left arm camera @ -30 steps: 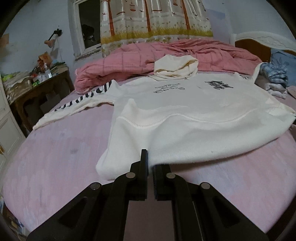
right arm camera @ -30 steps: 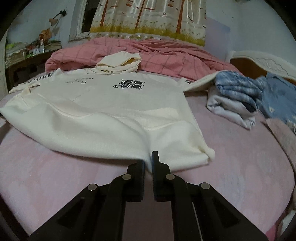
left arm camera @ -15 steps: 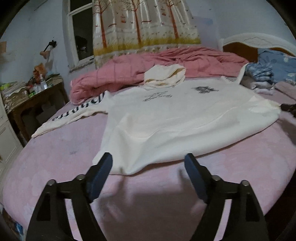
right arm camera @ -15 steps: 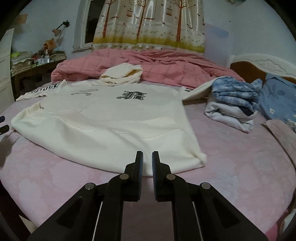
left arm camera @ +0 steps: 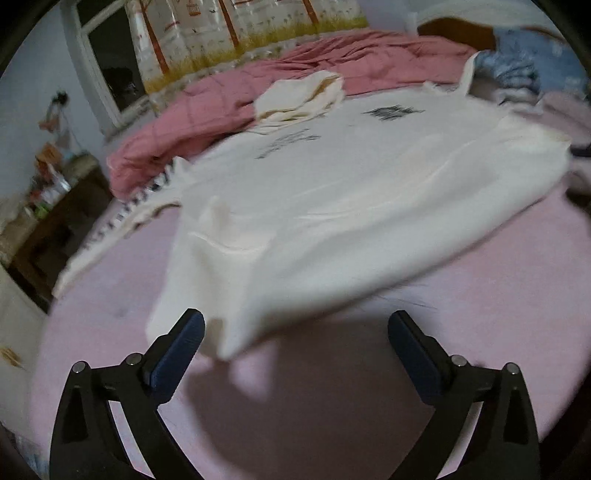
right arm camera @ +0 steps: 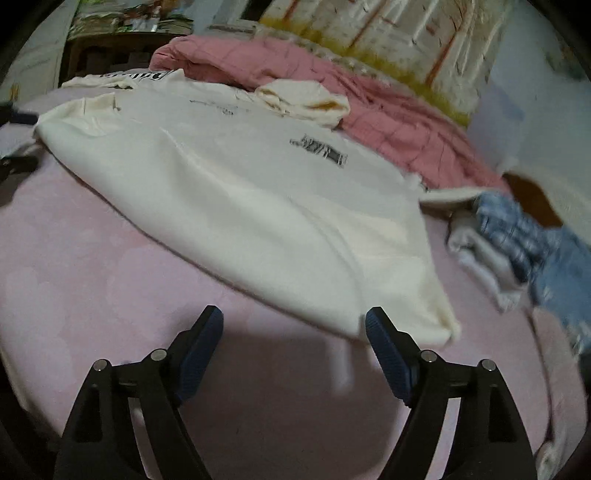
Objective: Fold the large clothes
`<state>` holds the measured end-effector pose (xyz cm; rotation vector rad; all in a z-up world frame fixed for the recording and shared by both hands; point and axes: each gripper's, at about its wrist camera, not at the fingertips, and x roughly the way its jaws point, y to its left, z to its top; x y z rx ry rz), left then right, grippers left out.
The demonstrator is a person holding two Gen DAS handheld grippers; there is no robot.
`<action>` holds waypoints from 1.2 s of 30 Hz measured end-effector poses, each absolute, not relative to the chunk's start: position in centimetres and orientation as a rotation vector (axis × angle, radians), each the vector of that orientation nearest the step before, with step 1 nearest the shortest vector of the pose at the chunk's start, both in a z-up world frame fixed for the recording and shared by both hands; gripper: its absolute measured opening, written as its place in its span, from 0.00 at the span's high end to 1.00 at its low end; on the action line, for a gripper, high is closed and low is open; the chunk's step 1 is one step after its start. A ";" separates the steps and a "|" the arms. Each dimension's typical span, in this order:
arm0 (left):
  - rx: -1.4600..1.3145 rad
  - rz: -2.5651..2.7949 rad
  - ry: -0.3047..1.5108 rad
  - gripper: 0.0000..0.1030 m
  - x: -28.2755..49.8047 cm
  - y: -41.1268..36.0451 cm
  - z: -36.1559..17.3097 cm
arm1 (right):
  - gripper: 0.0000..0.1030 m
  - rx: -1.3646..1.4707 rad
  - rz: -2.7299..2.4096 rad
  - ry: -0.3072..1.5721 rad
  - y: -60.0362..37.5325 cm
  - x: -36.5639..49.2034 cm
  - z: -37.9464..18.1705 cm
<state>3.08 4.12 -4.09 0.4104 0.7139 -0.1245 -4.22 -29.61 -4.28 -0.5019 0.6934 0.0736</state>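
Note:
A cream hoodie (left arm camera: 351, 192) with black print lies flat on the pink bed sheet (left arm camera: 332, 406), its hood (left arm camera: 299, 96) bunched at the far end. My left gripper (left arm camera: 295, 321) hovers at the hem's near left corner; its jaws are opening wide, and the corner lies loosely between them with neither pad pressing on it. In the right wrist view the same hoodie (right arm camera: 240, 195) spreads out ahead. My right gripper (right arm camera: 293, 315) sits at the hem near its right corner, jaws opening too, with the hem edge just ahead of the right finger (right arm camera: 388, 343) and untouched.
A rumpled pink quilt (left arm camera: 229, 110) lies across the back of the bed. Folded blue and white clothes (right arm camera: 517, 243) are stacked at the right. A cluttered wooden side table (left arm camera: 48, 206) stands left of the bed, and a curtain (left arm camera: 240, 33) hangs behind.
Both grippers went from shut to wide open, the left one first. Both cameras rolled and came a little closer to the hoodie's hem, which is now blurred by motion.

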 end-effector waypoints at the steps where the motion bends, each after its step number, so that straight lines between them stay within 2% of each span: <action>1: 0.400 -0.106 0.715 0.10 3.7 4.6 -4.2 | 0.22 -0.515 0.059 0.701 -29.6 -3.9 -4.2; 2: 0.386 -0.087 0.717 0.29 4.2 5.1 -4.3 | 0.27 -0.525 0.042 0.707 -29.6 -3.4 -4.1; 3: 0.376 -0.062 0.719 0.41 4.9 5.7 -4.4 | 0.47 -0.538 0.017 0.706 -29.7 -3.0 -4.1; 4: 0.372 -0.031 0.724 0.79 5.5 6.2 -4.6 | 0.56 -0.552 -0.004 0.715 -29.9 -2.4 -4.2; 5: 0.358 -0.010 0.736 0.94 6.1 6.9 -4.7 | 0.61 -0.552 -0.021 0.717 -30.2 -1.9 -4.4; 6: 0.322 -0.030 0.742 0.94 6.4 7.4 -4.6 | 0.81 -0.537 -0.033 0.717 -30.7 -1.4 -4.5; 7: 0.290 -0.047 0.729 0.95 6.2 7.8 -4.2 | 0.88 -0.504 -0.047 0.718 -31.4 -0.9 -4.5; 9: 0.287 -0.061 0.703 0.95 6.0 7.9 -2.9 | 0.91 -0.401 -0.019 0.697 -33.0 -0.5 -3.4; 16: 0.181 -0.096 0.698 0.95 11.0 7.7 2.6 | 0.92 -0.231 0.033 0.646 -35.0 4.0 1.8; 21: 0.120 -0.100 0.767 0.94 17.5 7.7 3.6 | 0.92 -0.231 0.013 0.653 -34.6 10.6 3.7; 28: 0.147 -0.091 0.864 0.94 24.3 7.0 0.9 | 0.91 -0.257 0.003 0.714 -34.1 18.8 2.3; 36: 0.139 -0.105 0.924 0.94 28.2 6.9 -3.3 | 0.91 -0.228 0.010 0.783 -34.5 23.6 -2.6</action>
